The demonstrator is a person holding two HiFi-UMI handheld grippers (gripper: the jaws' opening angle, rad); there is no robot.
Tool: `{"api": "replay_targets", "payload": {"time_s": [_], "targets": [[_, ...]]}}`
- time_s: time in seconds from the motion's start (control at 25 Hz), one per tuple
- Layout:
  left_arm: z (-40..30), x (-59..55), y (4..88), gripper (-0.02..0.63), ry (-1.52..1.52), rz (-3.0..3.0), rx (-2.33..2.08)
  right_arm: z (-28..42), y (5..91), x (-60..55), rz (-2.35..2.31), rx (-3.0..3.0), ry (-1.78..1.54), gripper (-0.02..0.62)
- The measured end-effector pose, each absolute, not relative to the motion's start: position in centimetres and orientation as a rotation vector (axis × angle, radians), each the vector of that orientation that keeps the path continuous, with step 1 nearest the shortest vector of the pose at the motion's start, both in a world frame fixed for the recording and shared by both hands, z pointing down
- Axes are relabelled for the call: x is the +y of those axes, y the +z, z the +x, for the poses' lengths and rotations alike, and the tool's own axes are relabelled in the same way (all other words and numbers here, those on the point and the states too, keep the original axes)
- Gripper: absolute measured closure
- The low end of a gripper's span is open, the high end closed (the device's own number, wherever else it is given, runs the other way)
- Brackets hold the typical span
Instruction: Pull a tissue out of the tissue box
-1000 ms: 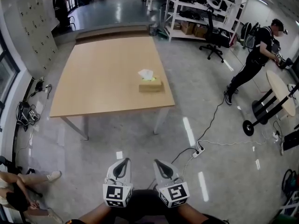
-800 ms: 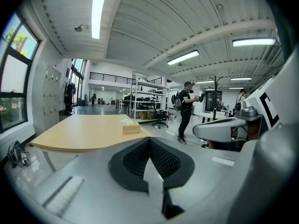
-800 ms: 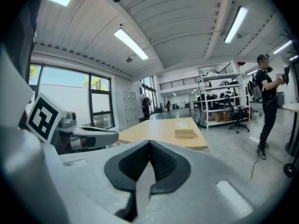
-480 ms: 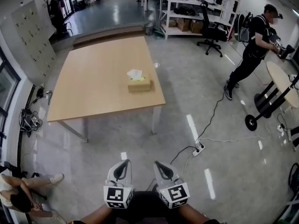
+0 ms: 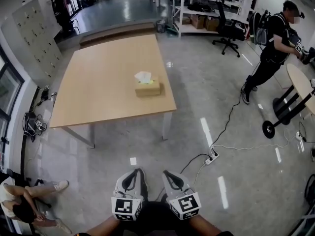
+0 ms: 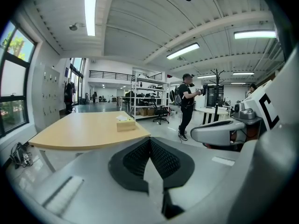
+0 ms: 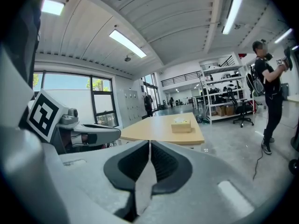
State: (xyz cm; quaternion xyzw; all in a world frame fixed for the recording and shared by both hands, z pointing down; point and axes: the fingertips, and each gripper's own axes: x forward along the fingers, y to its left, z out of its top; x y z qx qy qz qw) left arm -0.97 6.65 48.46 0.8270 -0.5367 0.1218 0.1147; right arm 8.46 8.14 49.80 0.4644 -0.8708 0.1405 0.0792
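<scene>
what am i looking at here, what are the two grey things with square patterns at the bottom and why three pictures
There is no robot here. A person holds a two-jaw tool in each hand. The wide picture comes from a camera on their head. The left tool and right tool show at its bottom, and the patterned cubes are part of them. The other two pictures come from a camera on each tool, looking along its jaws. On the wooden table ahead sits a tissue box with a tissue sticking up. Neither tool holds anything. The left jaws are together, and the right jaws are just beginning to open with nothing between them.
</scene>
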Motion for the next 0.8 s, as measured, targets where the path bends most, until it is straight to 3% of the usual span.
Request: {"api": "replay_targets", "payload": {"time_s": [0.32,0.8], "targets": [[-2.2,-1.0,49.0,0.588,0.284,2.458,-1.497,6.8,50.0,1.8,1.419,-2.523,0.42,0.578],[-10.3,-11.5,48.4,0.588,0.195,2.461,-1.523,1.1,48.2,-9.4,1.462,-2.445,0.382,0.567]]}}
